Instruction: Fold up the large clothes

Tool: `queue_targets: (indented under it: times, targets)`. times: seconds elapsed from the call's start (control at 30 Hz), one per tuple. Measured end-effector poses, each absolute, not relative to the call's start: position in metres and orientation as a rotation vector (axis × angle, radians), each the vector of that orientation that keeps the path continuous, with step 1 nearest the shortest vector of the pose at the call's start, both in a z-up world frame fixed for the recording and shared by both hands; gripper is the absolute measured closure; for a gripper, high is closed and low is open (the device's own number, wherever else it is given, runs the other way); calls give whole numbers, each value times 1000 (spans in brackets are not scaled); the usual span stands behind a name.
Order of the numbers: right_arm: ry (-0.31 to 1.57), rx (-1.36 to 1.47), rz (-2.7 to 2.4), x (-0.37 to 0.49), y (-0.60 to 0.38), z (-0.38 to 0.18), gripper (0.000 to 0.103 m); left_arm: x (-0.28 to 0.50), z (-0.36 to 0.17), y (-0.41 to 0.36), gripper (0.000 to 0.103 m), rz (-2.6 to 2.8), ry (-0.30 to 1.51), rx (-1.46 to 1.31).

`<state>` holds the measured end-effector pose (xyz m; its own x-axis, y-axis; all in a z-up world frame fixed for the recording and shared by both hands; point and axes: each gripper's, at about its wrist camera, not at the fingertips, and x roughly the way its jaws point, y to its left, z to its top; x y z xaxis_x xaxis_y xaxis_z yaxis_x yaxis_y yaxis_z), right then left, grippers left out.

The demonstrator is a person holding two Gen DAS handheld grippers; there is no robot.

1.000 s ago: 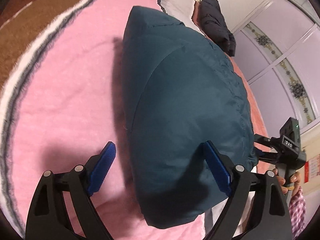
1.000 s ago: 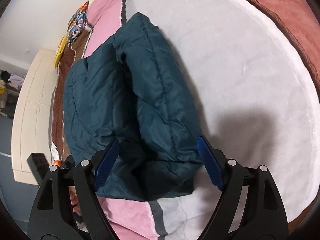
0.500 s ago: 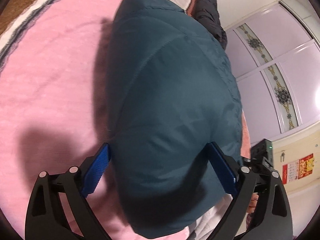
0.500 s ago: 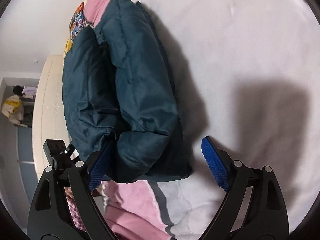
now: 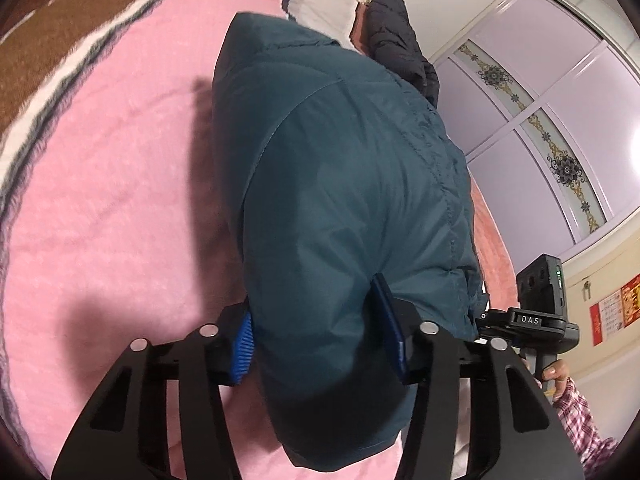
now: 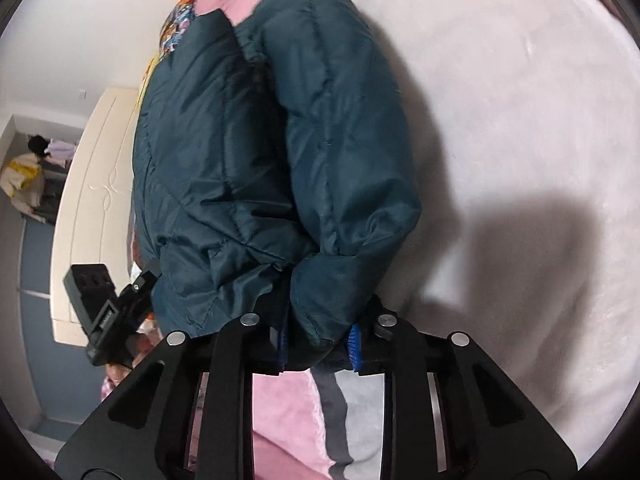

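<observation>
Both grippers' jaws have just closed, left gripper (image 5: 320,336) and right gripper (image 6: 318,346) each pinching the teal padded jacket (image 5: 352,200).

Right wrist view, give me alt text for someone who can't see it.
The right claw is clamped on the near end of a folded teal jacket lying on a pink and white blanket. The left claw's body shows at the jacket's left edge.

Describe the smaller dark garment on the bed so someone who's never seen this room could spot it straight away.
Start at the pink blanket covering the bed, where a big puffy teal jacket lies. Beyond the jacket's far end, near the lilac wardrobe doors, sits a crumpled black garment. It is black and much smaller than the teal jacket.
</observation>
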<state>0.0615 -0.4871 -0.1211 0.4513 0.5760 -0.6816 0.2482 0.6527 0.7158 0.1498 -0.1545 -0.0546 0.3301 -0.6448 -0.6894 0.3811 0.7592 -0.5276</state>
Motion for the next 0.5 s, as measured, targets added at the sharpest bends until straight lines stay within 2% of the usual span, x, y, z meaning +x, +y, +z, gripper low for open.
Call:
queue_targets:
  times: [0.2, 0.5]
  targets:
    - [1090, 871, 285, 64, -472, -122, 82, 151, -35, -139, 58, -645, 969, -261]
    - [1118, 790, 392, 103, -406, -119, 82, 152, -20, -67, 58, -522, 928, -240]
